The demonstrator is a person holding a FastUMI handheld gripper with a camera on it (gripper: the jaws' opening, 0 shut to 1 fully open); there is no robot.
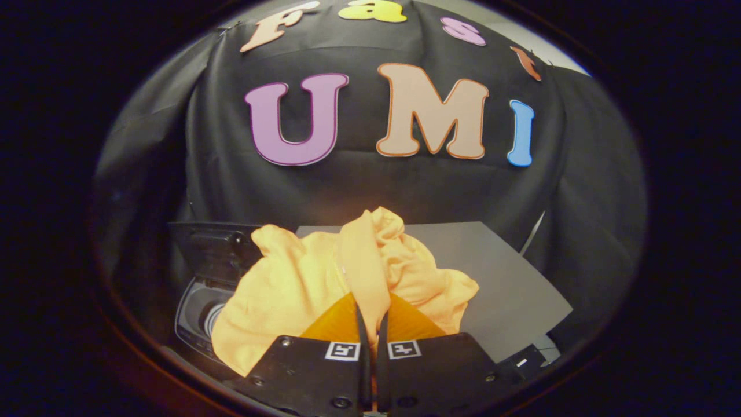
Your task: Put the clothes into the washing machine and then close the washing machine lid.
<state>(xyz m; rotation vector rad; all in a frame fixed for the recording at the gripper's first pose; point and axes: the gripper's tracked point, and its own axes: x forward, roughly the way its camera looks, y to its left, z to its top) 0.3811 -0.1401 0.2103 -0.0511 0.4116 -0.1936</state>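
Since the orange garment (278, 289) is soft and limp, the tongs (373, 324), pinched narrow on a central fold, let it drape toward the washing machine (200, 313).

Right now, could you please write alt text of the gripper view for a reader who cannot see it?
The gripper is shut on a fold of an orange garment, which hangs bunched just ahead of the fingers. Behind it to the left is the open washing machine with its lid raised, and to the right a grey table.
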